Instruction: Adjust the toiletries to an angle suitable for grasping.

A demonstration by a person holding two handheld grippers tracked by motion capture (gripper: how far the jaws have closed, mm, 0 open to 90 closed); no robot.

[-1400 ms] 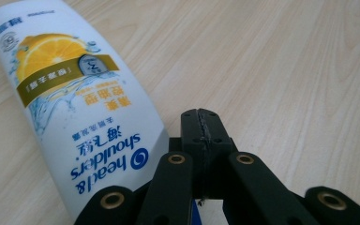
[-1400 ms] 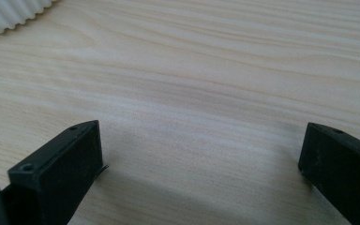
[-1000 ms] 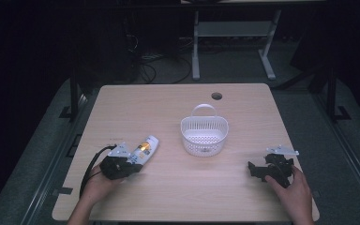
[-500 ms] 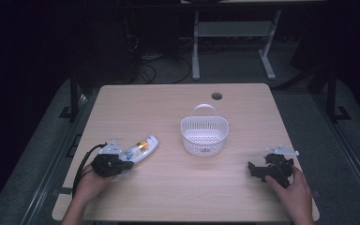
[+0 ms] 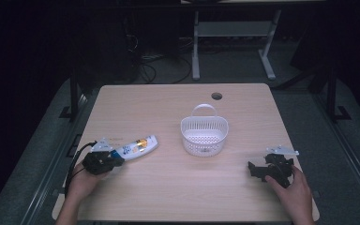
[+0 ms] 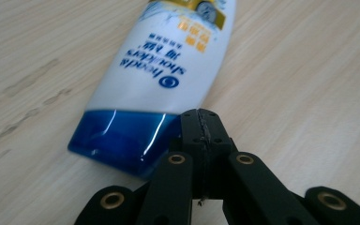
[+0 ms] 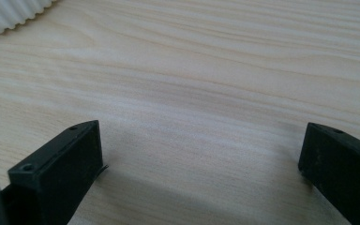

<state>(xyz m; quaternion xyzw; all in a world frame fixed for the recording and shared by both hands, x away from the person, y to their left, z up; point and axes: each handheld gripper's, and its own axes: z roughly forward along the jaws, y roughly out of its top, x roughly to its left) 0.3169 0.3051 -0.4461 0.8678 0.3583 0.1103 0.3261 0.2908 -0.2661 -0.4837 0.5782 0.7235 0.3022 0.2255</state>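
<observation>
A white shampoo bottle (image 5: 138, 146) with a blue cap lies on its side on the left of the wooden table (image 5: 183, 192). In the left gripper view the blue cap (image 6: 122, 138) sits just ahead and left of my left gripper (image 6: 200, 117), whose jaws are pressed together with nothing between them. From above, the left gripper (image 5: 117, 158) lies at the bottle's cap end. A white slotted basket (image 5: 204, 139) with a handle stands at the table's middle. My right gripper (image 5: 254, 169) rests near the front right, its jaws wide apart over bare wood (image 7: 201, 154).
A round cable hole (image 5: 216, 96) is in the table's far side. The basket's ribbed wall (image 7: 9, 14) shows at the top left of the right gripper view. Behind the table stand a white metal frame (image 5: 234, 33) and floor cables (image 5: 164, 61).
My left gripper has drawn back to the left, away from the bottle's body to its cap end. The bottle, the basket and the right gripper have stayed put.
</observation>
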